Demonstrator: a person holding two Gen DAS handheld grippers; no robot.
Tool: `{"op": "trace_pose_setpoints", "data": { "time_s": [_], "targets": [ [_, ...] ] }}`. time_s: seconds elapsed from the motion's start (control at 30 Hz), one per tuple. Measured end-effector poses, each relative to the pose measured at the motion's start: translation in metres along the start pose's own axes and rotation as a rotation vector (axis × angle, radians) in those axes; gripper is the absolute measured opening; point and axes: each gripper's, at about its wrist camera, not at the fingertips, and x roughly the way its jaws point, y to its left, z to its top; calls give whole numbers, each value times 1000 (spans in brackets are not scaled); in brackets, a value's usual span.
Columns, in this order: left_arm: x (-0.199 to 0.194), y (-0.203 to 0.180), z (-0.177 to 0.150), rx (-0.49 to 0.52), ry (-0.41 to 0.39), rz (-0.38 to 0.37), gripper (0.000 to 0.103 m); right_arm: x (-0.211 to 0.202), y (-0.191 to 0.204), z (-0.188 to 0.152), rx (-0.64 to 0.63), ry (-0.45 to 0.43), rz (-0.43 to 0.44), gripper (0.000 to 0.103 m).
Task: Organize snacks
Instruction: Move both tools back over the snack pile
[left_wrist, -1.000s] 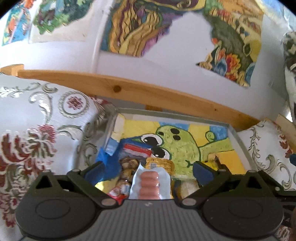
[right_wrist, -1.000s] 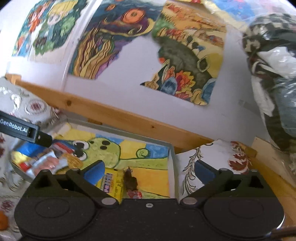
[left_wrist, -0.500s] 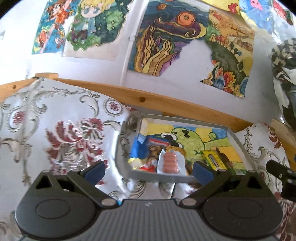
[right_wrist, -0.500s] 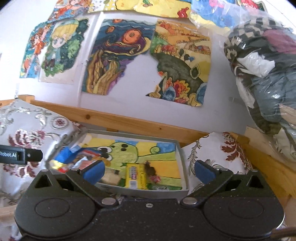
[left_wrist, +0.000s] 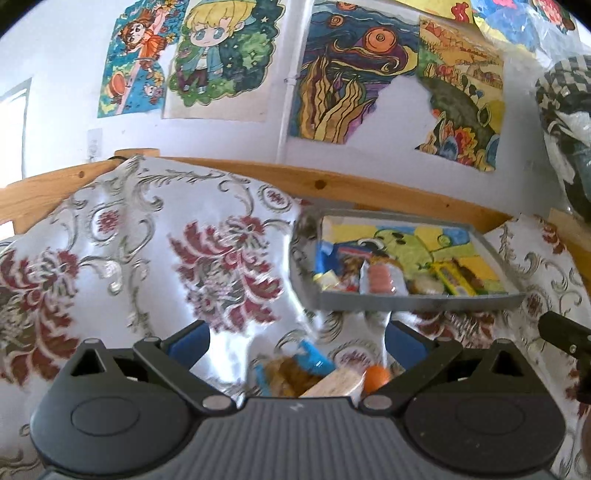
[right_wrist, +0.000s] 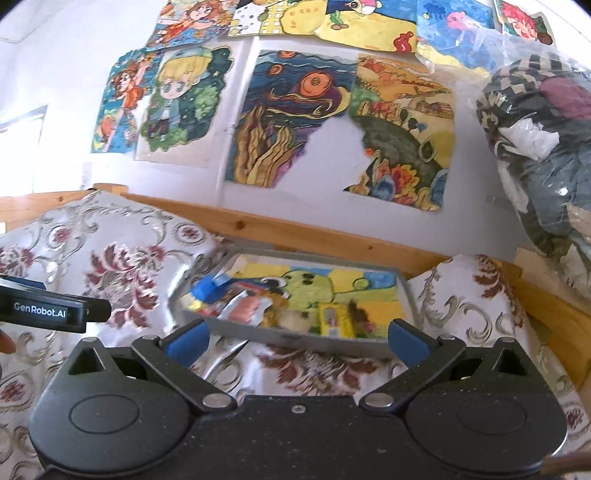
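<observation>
Bright drawings (right_wrist: 280, 118) cover the white wall above a flowered cloth (left_wrist: 147, 258). Both tongs hang over it with their blue tips wide apart and nothing between them: the left gripper (left_wrist: 297, 338), the right gripper (right_wrist: 295, 336). Just below the left one lie loose snacks (left_wrist: 295, 373) and an orange ball (left_wrist: 376, 376). Beyond sits a grey tray (right_wrist: 295, 338) holding a sausage pack (left_wrist: 380, 278) and a yellow packet (right_wrist: 332, 317).

**Both grippers spread wide, holding nothing**

The left gripper (left_wrist: 297, 338) has its blue-padded fingers (left_wrist: 190, 338) set far apart with nothing between them. The right gripper (right_wrist: 297, 336) is likewise spread and empty, its blue pads (right_wrist: 406, 338) wide, beside the left one.
</observation>
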Motion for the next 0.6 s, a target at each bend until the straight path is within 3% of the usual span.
{"op": "trace_pose_setpoints", "data": {
  "time_s": [0.6],
  "targets": [
    [-33,43,-56,48,140,55,103,-30,36,-53,-1,156,68,102]
  ]
}}
